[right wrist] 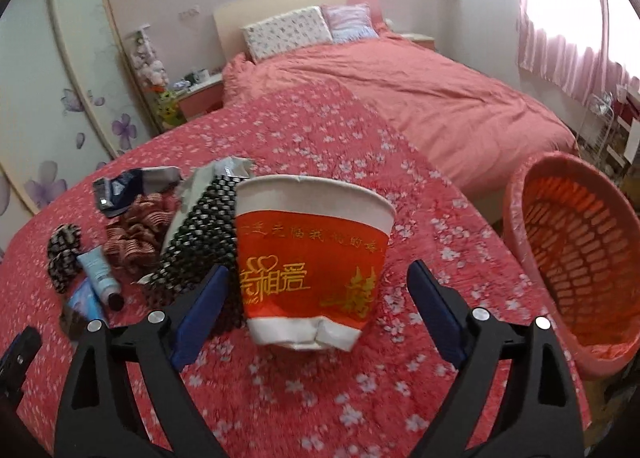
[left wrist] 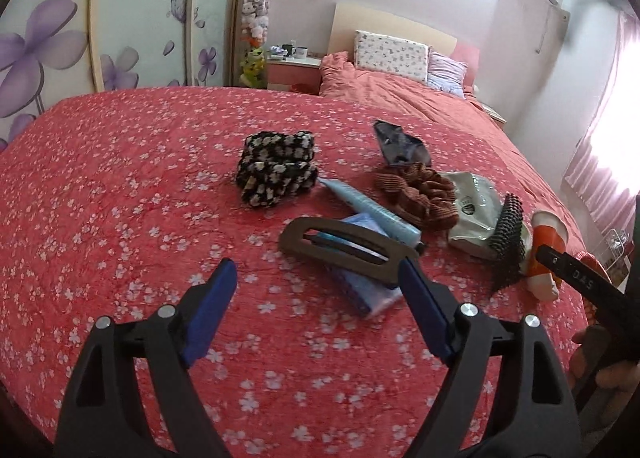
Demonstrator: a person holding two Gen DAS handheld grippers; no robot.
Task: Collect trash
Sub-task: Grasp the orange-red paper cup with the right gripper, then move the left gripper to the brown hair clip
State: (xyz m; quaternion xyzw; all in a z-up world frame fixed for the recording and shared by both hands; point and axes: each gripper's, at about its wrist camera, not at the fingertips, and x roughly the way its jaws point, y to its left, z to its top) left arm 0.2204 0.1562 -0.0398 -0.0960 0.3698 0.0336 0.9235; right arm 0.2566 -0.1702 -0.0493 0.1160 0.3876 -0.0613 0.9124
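Right wrist view: right gripper [right wrist: 318, 298] jaws apart around a paper cup [right wrist: 312, 258] — basket [right wrist: 516, 218] at 2 o'clock. Light, crushable; pinch mid-wall gently. Left gripper [left wrist: 318, 290] jaws apart — empty.

Your right gripper [right wrist: 316, 298] stands with its jaws wide apart around the paper cup [right wrist: 312, 258], a gap showing on the right side; on the left, the black studded brush [right wrist: 200, 234] presses against the cup and crowds your left finger; the orange basket [right wrist: 576, 258] sits near on the right, mouth unobstructed; your left gripper [left wrist: 316, 290] has bare bedspread [left wrist: 120, 218] to its left; ahead, the brown hair clip [left wrist: 344, 246], blue packet [left wrist: 360, 286] and tube [left wrist: 372, 210] lie piled together.
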